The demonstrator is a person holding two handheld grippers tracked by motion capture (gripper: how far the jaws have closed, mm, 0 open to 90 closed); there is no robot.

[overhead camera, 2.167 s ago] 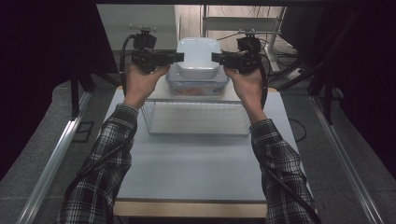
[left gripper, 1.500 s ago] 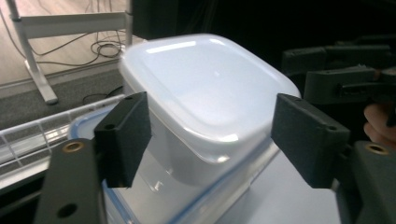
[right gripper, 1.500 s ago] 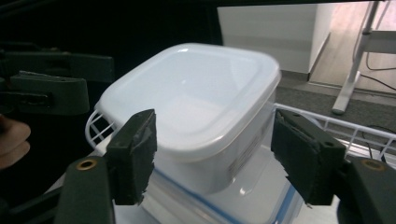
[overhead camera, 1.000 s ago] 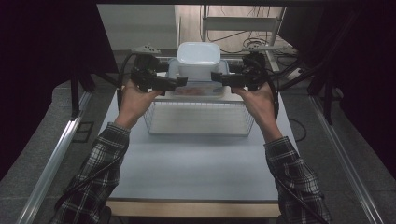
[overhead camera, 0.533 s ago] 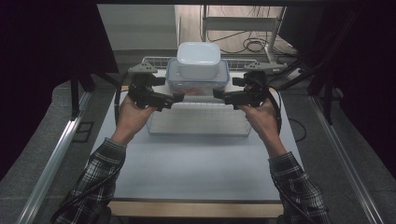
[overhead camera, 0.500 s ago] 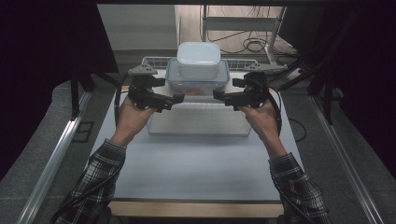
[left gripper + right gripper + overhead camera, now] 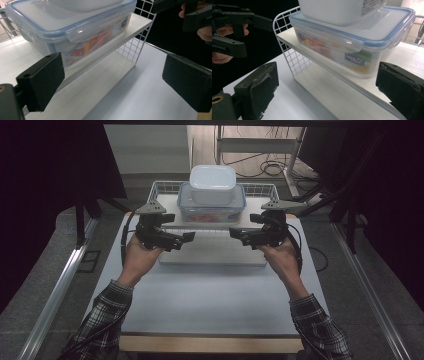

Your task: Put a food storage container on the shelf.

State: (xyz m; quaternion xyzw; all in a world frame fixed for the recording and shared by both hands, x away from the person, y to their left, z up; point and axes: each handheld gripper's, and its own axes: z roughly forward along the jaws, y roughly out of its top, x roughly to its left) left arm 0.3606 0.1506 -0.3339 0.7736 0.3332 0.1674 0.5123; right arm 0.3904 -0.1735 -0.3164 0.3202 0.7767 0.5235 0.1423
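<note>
Clear container [image 7: 211, 205] on shelf [image 7: 212, 220] | left tool [image 7: 184, 239] released | right tool [image 7: 239, 233] released

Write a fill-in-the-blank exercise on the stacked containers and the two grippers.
1. The white opaque tub sits on the clear container's ____ lid.
2. The clear blue-rimmed plastic container rests on the white wire shelf's ____ tier.
3. The left gripper and right gripper both have ____ jaws.

Missing words: blue-rimmed; upper; open

Small tub [image 7: 212, 184] on lidded box [image 7: 211, 208] on wire shelf [image 7: 168, 202] — grippers [image 7: 189, 238] [image 7: 235, 233] in front, left and right
</note>
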